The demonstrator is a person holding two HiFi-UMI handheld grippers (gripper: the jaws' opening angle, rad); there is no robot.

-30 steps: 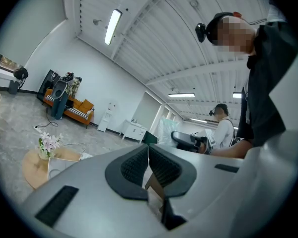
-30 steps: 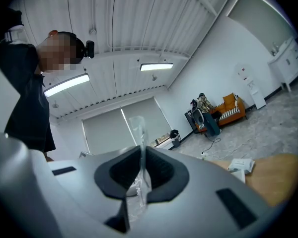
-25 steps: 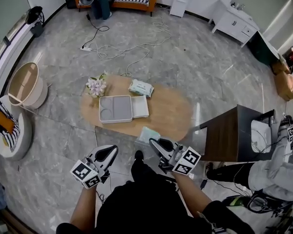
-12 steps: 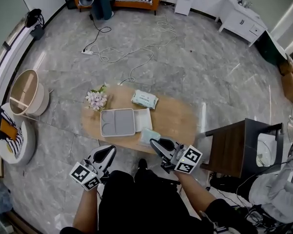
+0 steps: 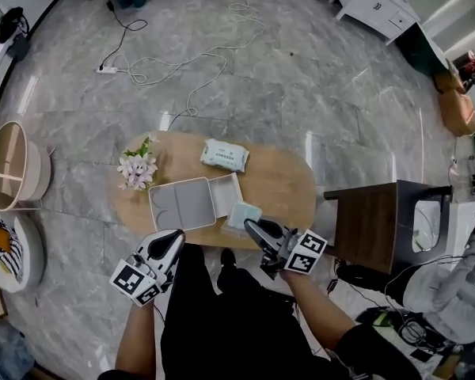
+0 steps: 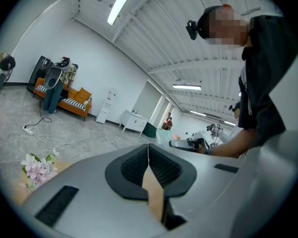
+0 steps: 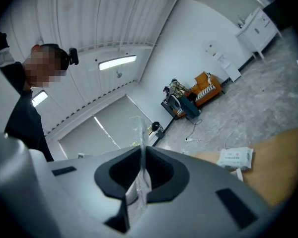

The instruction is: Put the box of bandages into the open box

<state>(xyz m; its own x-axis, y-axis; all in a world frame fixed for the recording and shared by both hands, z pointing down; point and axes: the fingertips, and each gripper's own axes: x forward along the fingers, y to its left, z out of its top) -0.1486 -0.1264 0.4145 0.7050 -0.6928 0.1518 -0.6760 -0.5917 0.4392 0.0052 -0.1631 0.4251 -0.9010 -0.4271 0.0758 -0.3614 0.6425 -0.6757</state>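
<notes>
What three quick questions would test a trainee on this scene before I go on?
1. True or false: the left gripper holds the box of bandages.
2. What lies on the table on the far side of the open box? A) a pack of wipes B) a mug C) scissors
3. Fill in: in the head view, the flowers stand at the table's ___ end.

Key:
1. False. The right gripper pinches it by its clear wrapper; the left is shut and empty.
2. A
3. left
</notes>
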